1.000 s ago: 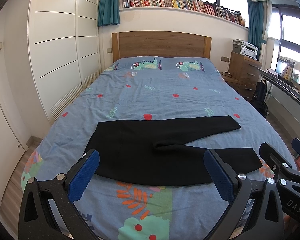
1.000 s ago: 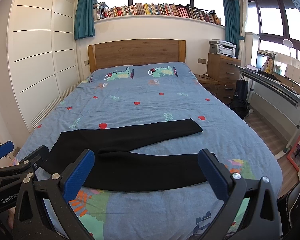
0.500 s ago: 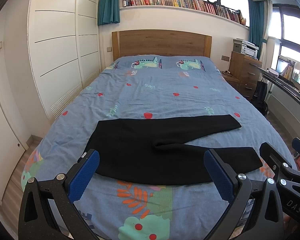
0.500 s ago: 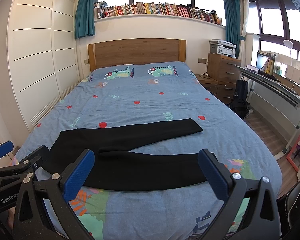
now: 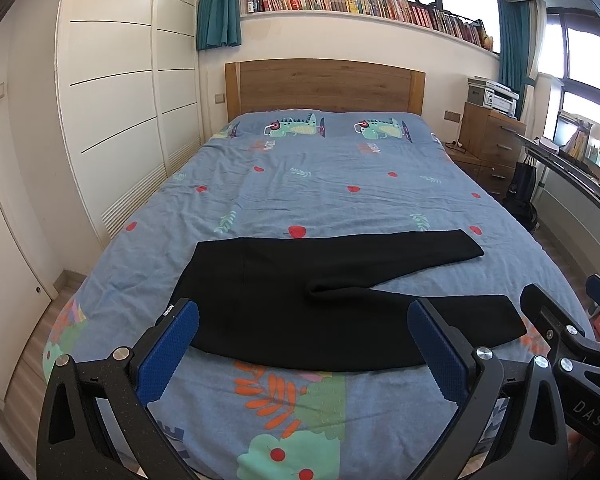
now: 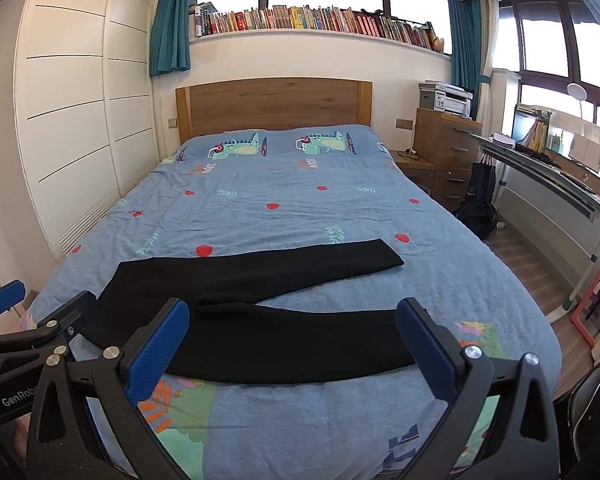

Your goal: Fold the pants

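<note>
With the black pants (image 5: 324, 300) spread flat across the near end of the bed (image 5: 340, 192), legs splayed rightward, the left claw (image 5: 302, 344) and right claw (image 6: 292, 340), both wide open and empty, should pinch matching edges squarely.

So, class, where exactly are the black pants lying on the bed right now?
In both wrist views the black pants lie flat across the foot end of the bed, waistband toward the wardrobe side, legs splayed toward the desk side.
</note>
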Demonstrator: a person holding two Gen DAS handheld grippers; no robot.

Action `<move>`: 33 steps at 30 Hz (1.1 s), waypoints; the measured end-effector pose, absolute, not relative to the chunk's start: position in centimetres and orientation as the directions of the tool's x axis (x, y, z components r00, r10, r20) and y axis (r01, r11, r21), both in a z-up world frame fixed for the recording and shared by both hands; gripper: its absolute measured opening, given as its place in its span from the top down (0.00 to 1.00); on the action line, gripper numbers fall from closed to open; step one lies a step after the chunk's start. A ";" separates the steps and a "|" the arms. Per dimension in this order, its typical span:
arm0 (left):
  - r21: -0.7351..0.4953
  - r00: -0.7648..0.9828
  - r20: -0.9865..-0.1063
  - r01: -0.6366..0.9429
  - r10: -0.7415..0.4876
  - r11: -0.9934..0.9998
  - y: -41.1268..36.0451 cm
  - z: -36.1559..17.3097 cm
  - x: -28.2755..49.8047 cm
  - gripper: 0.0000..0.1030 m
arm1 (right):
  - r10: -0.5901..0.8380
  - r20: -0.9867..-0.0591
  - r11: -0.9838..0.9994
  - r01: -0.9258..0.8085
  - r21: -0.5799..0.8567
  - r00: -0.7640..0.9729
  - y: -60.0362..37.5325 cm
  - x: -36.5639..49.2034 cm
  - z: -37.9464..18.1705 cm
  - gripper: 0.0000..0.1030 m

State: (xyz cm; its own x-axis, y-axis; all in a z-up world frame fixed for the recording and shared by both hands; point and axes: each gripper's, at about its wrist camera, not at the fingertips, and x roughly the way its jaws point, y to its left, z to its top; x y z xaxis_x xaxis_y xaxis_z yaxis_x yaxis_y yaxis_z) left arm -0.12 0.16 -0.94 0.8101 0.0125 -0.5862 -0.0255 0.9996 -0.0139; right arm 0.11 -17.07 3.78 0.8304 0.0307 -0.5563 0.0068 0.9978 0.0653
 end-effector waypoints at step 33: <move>0.093 0.495 -0.869 0.193 -0.015 0.977 6.5 -16.5 31.5 0.01 | 0.054 -0.817 0.934 -0.319 -0.162 0.574 -24.0 30.6 -11.8 0.00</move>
State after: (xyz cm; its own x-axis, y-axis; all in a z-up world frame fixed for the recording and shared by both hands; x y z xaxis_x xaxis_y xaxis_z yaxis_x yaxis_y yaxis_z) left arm 31.46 6.53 -16.46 0.4954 -0.0151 -0.8685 0.1927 0.9768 0.0929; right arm 30.63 -23.99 -11.84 0.5741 0.0538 -0.8170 -0.3187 0.9339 -0.1624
